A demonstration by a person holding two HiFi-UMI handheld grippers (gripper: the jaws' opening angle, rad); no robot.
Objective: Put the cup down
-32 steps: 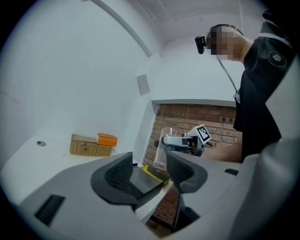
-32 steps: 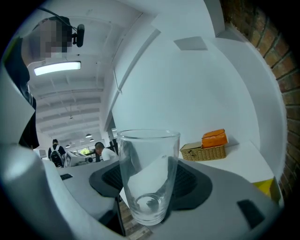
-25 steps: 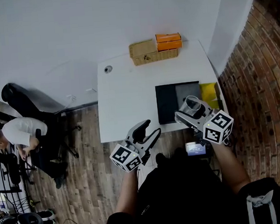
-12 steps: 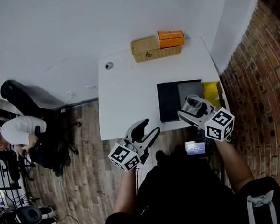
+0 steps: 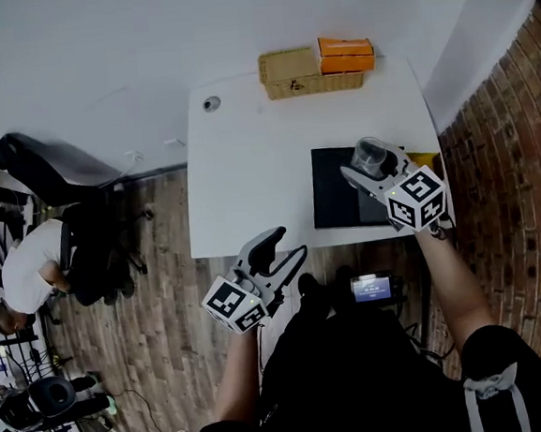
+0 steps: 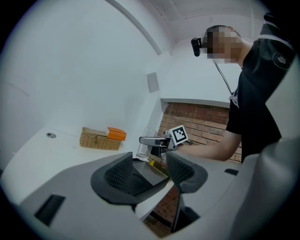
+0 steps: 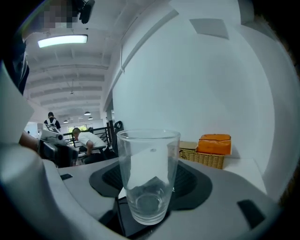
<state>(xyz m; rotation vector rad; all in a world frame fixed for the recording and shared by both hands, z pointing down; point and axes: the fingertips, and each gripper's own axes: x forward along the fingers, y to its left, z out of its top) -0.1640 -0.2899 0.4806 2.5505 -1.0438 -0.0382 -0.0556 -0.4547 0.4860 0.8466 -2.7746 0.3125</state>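
A clear glass cup [image 5: 371,155] stands upright between the jaws of my right gripper [image 5: 365,172], which is shut on it. The cup is over the black mat [image 5: 336,206] at the table's right side; I cannot tell whether its base touches the mat. In the right gripper view the empty cup [image 7: 149,176] fills the middle, with a dark pad on each side of it. My left gripper [image 5: 276,255] hangs open and empty just off the table's near edge. From the left gripper view the cup [image 6: 145,146] shows beyond my open jaws.
The white table [image 5: 247,165] carries a wicker basket [image 5: 296,72] and an orange box [image 5: 346,53] at its far edge, plus a small round cap [image 5: 211,103]. A yellow object [image 5: 426,160] lies right of the mat. A brick wall [image 5: 522,188] runs along the right. A person [image 5: 26,274] sits far left.
The right gripper has carried the cup forward, from the mat's near right corner to further in over the mat. The left gripper has stayed open near the table's front edge.
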